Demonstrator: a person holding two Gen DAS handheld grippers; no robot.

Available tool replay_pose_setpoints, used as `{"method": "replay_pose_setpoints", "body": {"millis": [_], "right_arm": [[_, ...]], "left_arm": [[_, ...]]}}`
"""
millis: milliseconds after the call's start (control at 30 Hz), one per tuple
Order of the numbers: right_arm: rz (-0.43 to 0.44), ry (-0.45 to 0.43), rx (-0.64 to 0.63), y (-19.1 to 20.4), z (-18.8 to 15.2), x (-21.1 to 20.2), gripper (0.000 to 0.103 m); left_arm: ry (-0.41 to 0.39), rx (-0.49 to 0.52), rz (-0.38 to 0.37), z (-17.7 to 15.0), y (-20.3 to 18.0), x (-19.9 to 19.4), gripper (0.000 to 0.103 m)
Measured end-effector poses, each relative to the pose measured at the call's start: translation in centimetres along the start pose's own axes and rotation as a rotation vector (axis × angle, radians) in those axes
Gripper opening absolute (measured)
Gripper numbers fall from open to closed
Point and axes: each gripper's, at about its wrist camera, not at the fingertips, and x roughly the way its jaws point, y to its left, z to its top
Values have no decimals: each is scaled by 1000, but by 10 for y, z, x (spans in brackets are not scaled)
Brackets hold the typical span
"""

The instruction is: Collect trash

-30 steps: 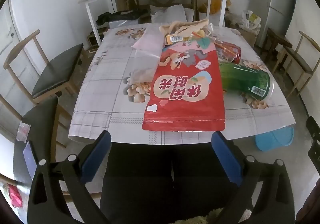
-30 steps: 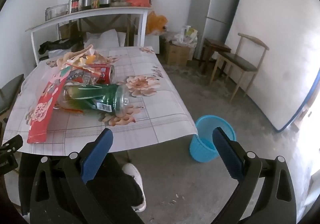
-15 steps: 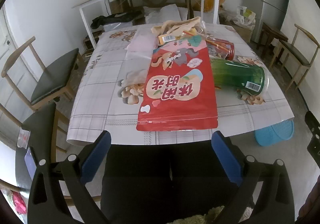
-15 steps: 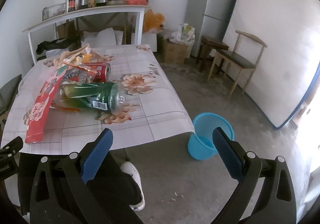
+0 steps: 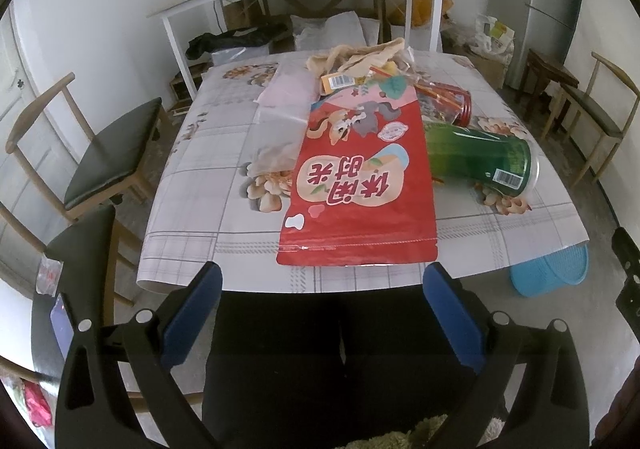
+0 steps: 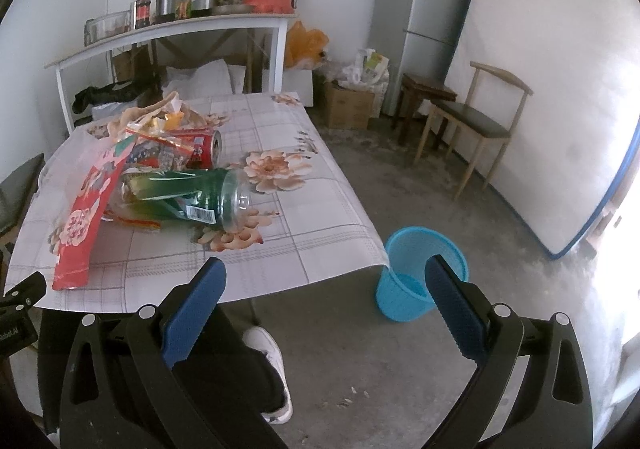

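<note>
Nothing is collected yet, by the look of it: this reads as the opening approach, both tools held back from the table's (image 5: 192, 185) near edge; the left gripper (image 5: 318, 309) stands wide apart and empty above the person's dark lap. On the left of the pile lie clear plastic bags (image 5: 286, 101), flat on the flowered cloth; next comes the big red snack bag (image 5: 360, 185), nearest the left gripper, its sealed end just inside the table edge; behind it sits a crumpled heap of wrappers (image 5: 360, 61); to its right a green bottle (image 6: 188, 193) lies on its side, touching the red bag, with a red can (image 6: 200, 143) tipped over just behind. The right gripper (image 6: 324, 297) is likewise spread wide, holding nothing; the blue bin (image 6: 420, 277) waits on the floor beside the table's right corner. The next move likely calls for reaching forward, closing on a thin edge of the red bag or the bottle's body, then carrying it right to the bin.
</note>
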Motion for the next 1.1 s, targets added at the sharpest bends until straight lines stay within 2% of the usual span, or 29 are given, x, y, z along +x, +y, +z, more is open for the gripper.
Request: {"method": "replay_pose_setpoints", "body": {"millis": [1100], "right_arm": [[23, -6, 6, 6, 8, -6, 96]], "left_arm": [[6, -6, 4, 1, 7, -1, 98]]}}
